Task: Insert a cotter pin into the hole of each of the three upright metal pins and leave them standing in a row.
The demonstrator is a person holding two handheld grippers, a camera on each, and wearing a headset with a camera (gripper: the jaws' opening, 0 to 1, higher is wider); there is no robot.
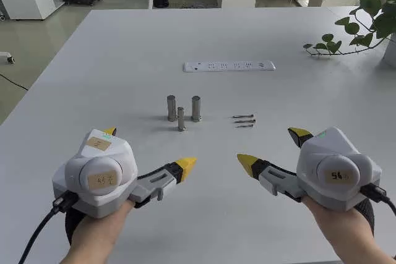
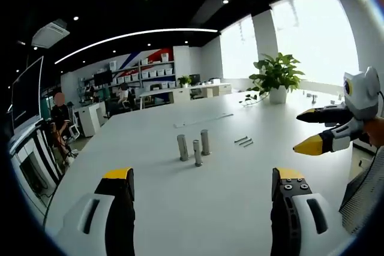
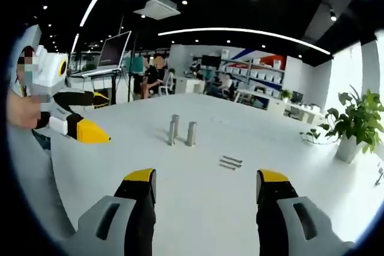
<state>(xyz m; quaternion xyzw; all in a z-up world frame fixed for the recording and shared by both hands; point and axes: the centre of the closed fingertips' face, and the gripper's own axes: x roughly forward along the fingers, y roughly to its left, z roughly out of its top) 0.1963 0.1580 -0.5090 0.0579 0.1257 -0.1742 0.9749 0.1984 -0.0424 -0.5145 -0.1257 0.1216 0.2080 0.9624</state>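
Three upright metal pins (image 1: 181,112) stand clustered mid-table, also seen as pins (image 2: 194,145) and pins (image 3: 181,130). Three small cotter pins (image 1: 244,121) lie flat just to their right, shown too as cotter pins (image 2: 244,141) and cotter pins (image 3: 229,162). My left gripper (image 1: 148,148) is near the front edge, left of centre, open with nothing between its yellow tips. My right gripper (image 1: 273,148) mirrors it on the right, open and empty. Both are well short of the pins.
A white power strip (image 1: 229,66) lies farther back on the white table (image 1: 111,72). A potted plant (image 1: 365,23) trails over the far right corner. Office furniture and chairs stand beyond the far edge. A person (image 2: 60,124) sits off the left side.
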